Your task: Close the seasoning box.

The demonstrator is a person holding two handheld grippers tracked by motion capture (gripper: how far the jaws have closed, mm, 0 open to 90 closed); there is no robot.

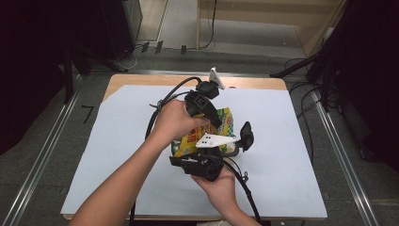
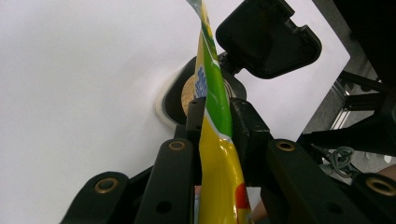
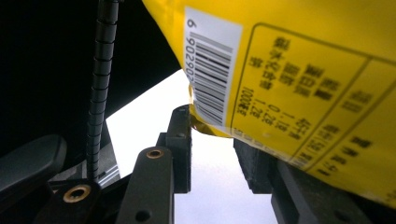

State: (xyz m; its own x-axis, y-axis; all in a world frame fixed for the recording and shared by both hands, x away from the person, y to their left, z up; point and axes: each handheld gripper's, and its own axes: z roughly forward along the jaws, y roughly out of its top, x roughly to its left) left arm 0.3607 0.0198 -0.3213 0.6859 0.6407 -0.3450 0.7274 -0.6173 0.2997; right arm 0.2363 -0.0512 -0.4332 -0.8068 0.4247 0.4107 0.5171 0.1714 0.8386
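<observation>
We note left gripper (image 2: pixel 215 126) clamped on yellow-green packet (image 2: pixel 215 140), right gripper (image 3: pixel 212 154) pinching its barcoded edge, left gripper view revealing open container (image 2: pixel 187 95) beneath, high view placing both over white table (image 1: pixel 291 155).

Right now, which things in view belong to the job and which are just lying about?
In use:
- yellow snack bag
- left claw, clamped on the bag's edge
- right claw, at the bag's corner
- open black-lidded container

Lying about:
- floor cables
- white table cover

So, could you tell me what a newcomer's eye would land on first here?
The bright yellow-green snack bag, held up mid-table between both grippers: the left gripper clamps its edge, the right gripper its barcode corner. Beneath it sits an open black container on the white table sheet.
</observation>
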